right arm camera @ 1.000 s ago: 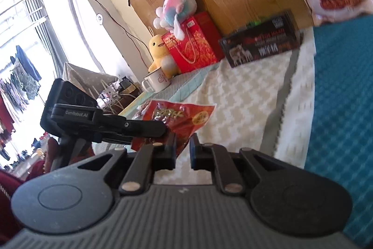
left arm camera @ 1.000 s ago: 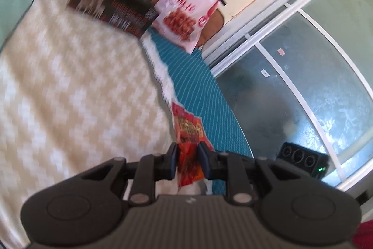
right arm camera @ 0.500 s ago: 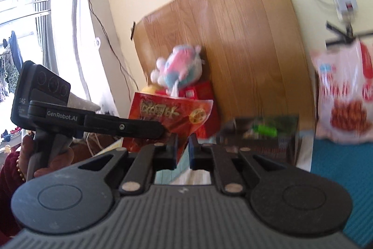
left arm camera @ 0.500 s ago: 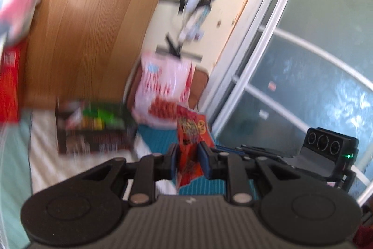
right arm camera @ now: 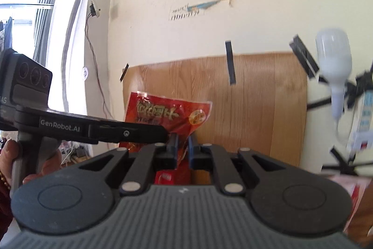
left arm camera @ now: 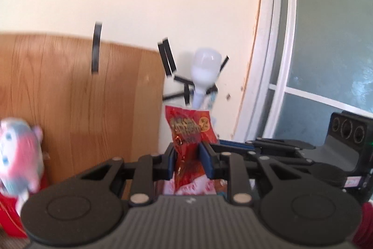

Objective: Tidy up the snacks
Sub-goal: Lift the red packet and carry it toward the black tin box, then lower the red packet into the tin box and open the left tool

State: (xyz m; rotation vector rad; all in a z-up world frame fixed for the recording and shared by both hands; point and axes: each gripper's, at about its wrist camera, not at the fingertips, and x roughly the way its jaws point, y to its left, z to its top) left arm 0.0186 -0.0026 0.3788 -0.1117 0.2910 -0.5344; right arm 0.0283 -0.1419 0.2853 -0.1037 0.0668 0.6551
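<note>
The left gripper [left arm camera: 188, 160] has its blue-padded fingers pressed against both sides of a red foil snack packet with gold lettering [left arm camera: 190, 132], which stands upright between them, its printed top rising above the pads in front of the cream wall [left arm camera: 163, 4]. The right gripper [right arm camera: 181, 151] is clamped on the same packet [right arm camera: 163, 116]: in the right wrist view its two fingers pinch the packet's lower right corner, while the left gripper's black fingers reach in from the left and meet the packet at its lower edge. So the packet hangs in the air, held from two sides at once.

In the left wrist view the right gripper's body and its camera block [left arm camera: 347, 134] lie to the right, near the frosted glass door with a white frame [left arm camera: 326, 62]. Behind the packet a white plastic bulb-shaped lamp [left arm camera: 204, 71] is fixed to the wall with strips of black tape [left arm camera: 166, 57]. A light brown wood-grain board [left arm camera: 81, 97] leans against the wall to the left, with another tape strip across its top edge. At the far left a blurred pink and white plush toy [left arm camera: 18, 155] sits above something red [left arm camera: 9, 216], possibly a bag. Below the left gripper's fingers a pink and white wrapper [left arm camera: 193, 187] shows, too hidden to identify.
</note>
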